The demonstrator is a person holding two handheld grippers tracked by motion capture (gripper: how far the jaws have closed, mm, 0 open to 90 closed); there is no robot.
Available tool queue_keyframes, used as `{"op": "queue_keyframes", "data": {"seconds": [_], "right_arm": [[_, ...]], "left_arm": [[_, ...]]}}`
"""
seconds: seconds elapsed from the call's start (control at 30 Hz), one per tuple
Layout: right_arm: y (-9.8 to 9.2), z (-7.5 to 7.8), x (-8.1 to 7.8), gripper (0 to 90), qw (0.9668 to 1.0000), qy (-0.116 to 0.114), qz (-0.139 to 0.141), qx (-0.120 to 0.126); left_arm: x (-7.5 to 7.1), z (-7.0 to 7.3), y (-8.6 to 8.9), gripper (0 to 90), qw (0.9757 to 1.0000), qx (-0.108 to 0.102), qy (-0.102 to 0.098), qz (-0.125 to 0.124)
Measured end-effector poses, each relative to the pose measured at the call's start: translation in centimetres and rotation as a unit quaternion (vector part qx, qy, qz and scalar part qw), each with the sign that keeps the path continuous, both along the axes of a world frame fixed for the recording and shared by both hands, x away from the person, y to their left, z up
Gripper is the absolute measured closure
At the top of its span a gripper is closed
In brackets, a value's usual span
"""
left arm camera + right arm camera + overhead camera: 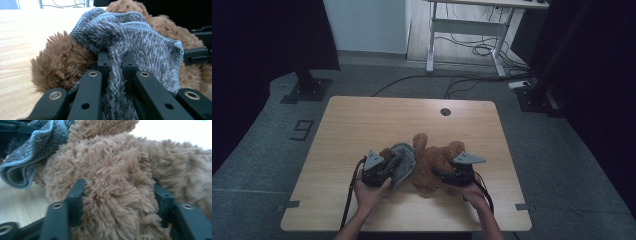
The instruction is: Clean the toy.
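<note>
High view frames a pale wooden table [362,125] with a round cable hole [445,111] near its far edge, and a white desk frame [469,30] with loose cables is seen on the floor beyond. A brown plush toy [434,160] is laid near the middle of the table, partly covered at its left by a grey fleece cloth [404,160]. The left gripper [379,172] is seen clenched on a fold of the cloth, whose stitched blue-grey hem [130,25] and speckled pile are shown close up in the left gripper view. The right gripper [457,172] is set around a shaggy bulge of the toy [117,182]; fur is pressed between both jaws in the right gripper view.
</note>
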State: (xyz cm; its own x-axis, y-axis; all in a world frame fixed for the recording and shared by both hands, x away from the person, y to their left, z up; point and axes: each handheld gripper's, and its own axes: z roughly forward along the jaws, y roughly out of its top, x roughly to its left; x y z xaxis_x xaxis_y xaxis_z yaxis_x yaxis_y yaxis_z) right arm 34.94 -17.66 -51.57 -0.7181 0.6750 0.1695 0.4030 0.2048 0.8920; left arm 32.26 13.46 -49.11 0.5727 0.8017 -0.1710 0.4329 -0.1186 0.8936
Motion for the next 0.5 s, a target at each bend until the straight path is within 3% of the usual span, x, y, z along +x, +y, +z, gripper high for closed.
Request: {"op": "queue_keyframes", "data": {"seconds": [0.2, 0.33, 0.4, 0.5], "right_arm": [[-0.1, -1.0, -1.7, 51.8, 0.9991, -0.043, -0.005, 0.006], [-0.1, -1.2, -2.1, 55.2, 0.9983, -0.057, -0.013, 0.005], [0.0, -1.2, -2.1, 55.3, 0.9982, -0.059, -0.014, 0.002], [0.0, -1.2, -2.1, 55.3, 0.9981, -0.059, -0.016, 0.002]], "left_arm": [[-0.4, 1.8, 0.4, 80.0, 0.9997, -0.015, 0.013, -0.014], [-0.2, 3.8, 0.0, 80.0, 0.9996, -0.019, 0.006, -0.018], [0.0, 4.9, -0.9, 80.0, 0.9994, -0.024, -0.002, -0.027], [0.3, 6.5, -3.5, 80.1, 0.9985, -0.017, -0.016, -0.050]]}}
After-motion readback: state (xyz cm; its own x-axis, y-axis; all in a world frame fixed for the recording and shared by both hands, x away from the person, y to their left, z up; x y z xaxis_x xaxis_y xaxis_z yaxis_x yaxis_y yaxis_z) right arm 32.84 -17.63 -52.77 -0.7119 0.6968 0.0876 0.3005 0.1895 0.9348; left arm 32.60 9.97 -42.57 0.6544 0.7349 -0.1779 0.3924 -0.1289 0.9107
